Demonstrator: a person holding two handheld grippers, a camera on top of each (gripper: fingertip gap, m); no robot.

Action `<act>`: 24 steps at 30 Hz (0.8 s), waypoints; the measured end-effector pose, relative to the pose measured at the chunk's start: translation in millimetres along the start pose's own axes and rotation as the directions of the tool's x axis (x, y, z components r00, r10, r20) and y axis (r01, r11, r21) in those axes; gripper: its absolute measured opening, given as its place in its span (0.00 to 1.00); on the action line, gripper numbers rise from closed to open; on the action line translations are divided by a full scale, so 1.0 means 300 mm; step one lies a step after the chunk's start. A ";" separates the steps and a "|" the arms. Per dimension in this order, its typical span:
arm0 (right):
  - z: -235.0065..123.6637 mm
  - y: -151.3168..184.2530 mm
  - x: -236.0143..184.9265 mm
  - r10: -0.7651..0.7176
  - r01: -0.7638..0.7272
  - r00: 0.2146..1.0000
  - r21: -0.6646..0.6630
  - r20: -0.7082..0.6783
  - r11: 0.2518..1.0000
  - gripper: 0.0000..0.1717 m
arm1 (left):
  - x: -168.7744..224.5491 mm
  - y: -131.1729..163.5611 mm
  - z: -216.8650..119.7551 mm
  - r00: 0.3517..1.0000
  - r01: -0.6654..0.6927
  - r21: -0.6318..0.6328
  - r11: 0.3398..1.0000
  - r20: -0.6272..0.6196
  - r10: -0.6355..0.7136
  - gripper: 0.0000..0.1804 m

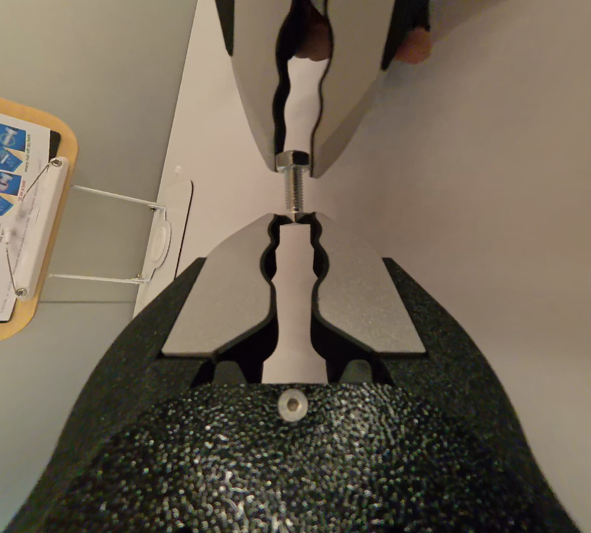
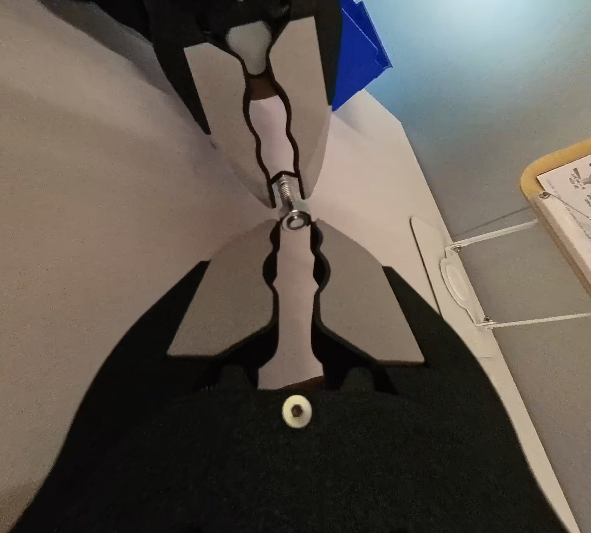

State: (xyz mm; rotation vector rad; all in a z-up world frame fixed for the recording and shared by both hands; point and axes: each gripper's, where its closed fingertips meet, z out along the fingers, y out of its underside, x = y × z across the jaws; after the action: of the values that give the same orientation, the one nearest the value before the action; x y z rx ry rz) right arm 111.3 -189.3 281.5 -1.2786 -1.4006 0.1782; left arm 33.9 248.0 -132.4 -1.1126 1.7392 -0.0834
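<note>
A silver bolt (image 1: 293,190) spans the gap between my two grippers above the white table (image 1: 447,198). My left gripper (image 1: 295,218) is shut on the bolt's hex head, which sits in the notch at its fingertips. My right gripper (image 1: 292,163) faces it from the far side and is shut on a silver hex nut (image 1: 292,160) at the other end of the thread. In the right wrist view the nut (image 2: 295,220) sits end-on at my right gripper's tips (image 2: 295,223). There the bolt (image 2: 284,190) runs back into the left gripper (image 2: 286,193).
A wooden board with a printed sheet (image 1: 48,214) stands on a white wire stand (image 1: 112,198) beyond the table's edge; it also shows in the right wrist view (image 2: 559,198). A blue bin (image 2: 358,48) sits behind the left gripper. A person's fingers (image 1: 415,48) hold the right gripper. My hands' fingertips stand some 60 cm from each other.
</note>
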 end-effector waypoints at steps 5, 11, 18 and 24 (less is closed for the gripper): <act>0.010 0.029 -0.047 0.592 -0.557 0.786 -0.209 0.182 0.804 0.10 | 0.008 0.019 0.007 0.993 -0.113 -0.056 0.992 0.023 0.114 0.10; -0.018 0.000 0.008 0.735 -0.739 0.615 -0.116 0.286 0.664 0.22 | -0.011 -0.001 -0.011 1.000 -0.013 -0.004 1.000 0.020 0.013 0.10; -0.033 -0.044 0.017 0.066 -0.067 0.997 0.032 0.031 0.997 0.23 | 0.009 0.005 -0.009 0.997 0.066 0.005 0.998 -0.048 -0.066 0.10; -0.009 -0.010 -0.040 0.145 -0.134 0.982 -0.095 0.120 0.986 0.11 | 0.035 -0.020 -0.003 0.998 0.006 0.029 1.000 -0.059 -0.005 0.10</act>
State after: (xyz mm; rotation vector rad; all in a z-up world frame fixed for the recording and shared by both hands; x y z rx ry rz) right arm 108.5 -200.8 277.0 -1.4599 -1.4386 0.3017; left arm 36.4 236.7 -136.3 -1.1037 1.7820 -0.1457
